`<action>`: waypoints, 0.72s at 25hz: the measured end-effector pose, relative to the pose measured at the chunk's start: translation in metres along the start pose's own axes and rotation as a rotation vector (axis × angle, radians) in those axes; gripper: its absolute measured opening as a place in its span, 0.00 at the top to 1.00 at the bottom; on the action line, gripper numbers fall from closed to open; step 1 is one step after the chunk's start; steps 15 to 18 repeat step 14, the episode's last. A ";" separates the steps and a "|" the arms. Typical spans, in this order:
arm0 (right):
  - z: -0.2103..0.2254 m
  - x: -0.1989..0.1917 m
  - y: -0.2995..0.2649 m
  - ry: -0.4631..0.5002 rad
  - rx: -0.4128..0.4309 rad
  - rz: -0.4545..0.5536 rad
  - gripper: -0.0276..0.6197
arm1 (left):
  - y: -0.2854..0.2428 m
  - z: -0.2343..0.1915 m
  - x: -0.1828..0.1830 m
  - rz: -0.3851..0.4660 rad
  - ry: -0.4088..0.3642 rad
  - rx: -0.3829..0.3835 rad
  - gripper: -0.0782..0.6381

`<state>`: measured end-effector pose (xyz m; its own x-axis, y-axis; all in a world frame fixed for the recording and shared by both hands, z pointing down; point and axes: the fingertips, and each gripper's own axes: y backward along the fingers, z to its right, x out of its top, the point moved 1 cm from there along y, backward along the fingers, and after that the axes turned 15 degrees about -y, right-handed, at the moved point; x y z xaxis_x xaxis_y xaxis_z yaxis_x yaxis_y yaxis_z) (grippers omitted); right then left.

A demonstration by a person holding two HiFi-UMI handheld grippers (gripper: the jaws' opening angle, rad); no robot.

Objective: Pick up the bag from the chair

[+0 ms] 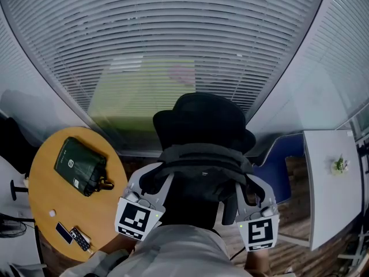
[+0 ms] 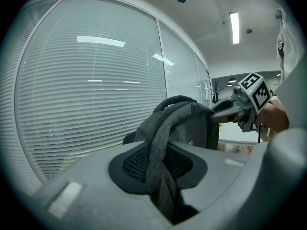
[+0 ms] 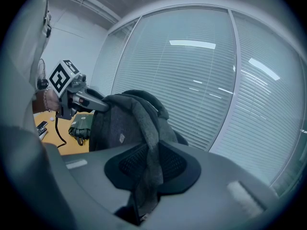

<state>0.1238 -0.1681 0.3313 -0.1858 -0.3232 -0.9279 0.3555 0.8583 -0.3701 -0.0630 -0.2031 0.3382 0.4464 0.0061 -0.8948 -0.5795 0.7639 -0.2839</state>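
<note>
A dark grey backpack hangs between my two grippers, close in front of me and off the seat. Beyond it is the black rounded chair. In the head view my left gripper and right gripper flank the bag. The left gripper view has the left gripper shut on a grey shoulder strap, with the bag's body beyond. My right gripper is shut on the other strap, and the bag hangs past it.
A round wooden table at the left carries a dark green pouch and small devices. A white table and a blue seat stand at the right. Window blinds curve across the front.
</note>
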 end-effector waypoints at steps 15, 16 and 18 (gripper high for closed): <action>-0.001 0.003 0.000 -0.001 0.003 0.007 0.86 | 0.002 -0.001 0.002 0.004 0.004 0.005 0.77; -0.001 0.003 0.000 -0.001 0.003 0.007 0.86 | 0.002 -0.001 0.002 0.004 0.004 0.005 0.77; -0.001 0.003 0.000 -0.001 0.003 0.007 0.86 | 0.002 -0.001 0.002 0.004 0.004 0.005 0.77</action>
